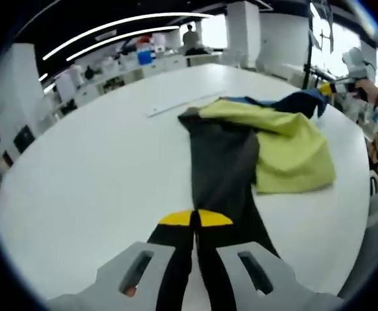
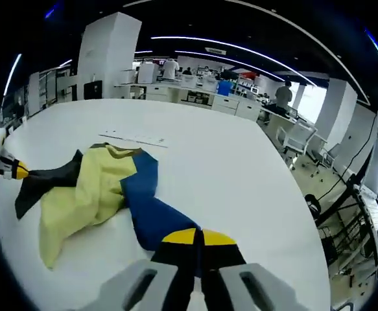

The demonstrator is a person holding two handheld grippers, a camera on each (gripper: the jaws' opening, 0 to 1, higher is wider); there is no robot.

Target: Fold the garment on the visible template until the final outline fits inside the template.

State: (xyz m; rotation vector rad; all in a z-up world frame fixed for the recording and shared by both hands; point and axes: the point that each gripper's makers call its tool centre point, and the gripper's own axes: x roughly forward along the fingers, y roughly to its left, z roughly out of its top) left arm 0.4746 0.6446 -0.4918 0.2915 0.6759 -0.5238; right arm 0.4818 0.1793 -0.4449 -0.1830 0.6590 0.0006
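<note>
In the left gripper view, our left gripper [image 1: 194, 218] pinches the garment's [image 1: 240, 146] dark end at 6 o'clock on the white table [image 1: 98, 175].

In the right gripper view, our right gripper [image 2: 199, 237] clamps its blue end at 6 o'clock; the other gripper [image 2: 10, 170] sits at 9.

The garment [image 1: 240, 149] is soft matt cloth in three panels: a dark grey one that drapes smooth, a yellow-green one [image 2: 85, 194] that lies rumpled in loose folds, and a blue one [image 2: 151, 214] with a faint sheen. The table [image 1: 98, 175] has a smooth, plain white top with a dull satin finish. The left gripper [image 1: 195, 219] and right gripper [image 2: 199, 237] have light grey matt plastic bodies, black jaws and yellow tips that look rubbery, and each is pinched on cloth.
</note>
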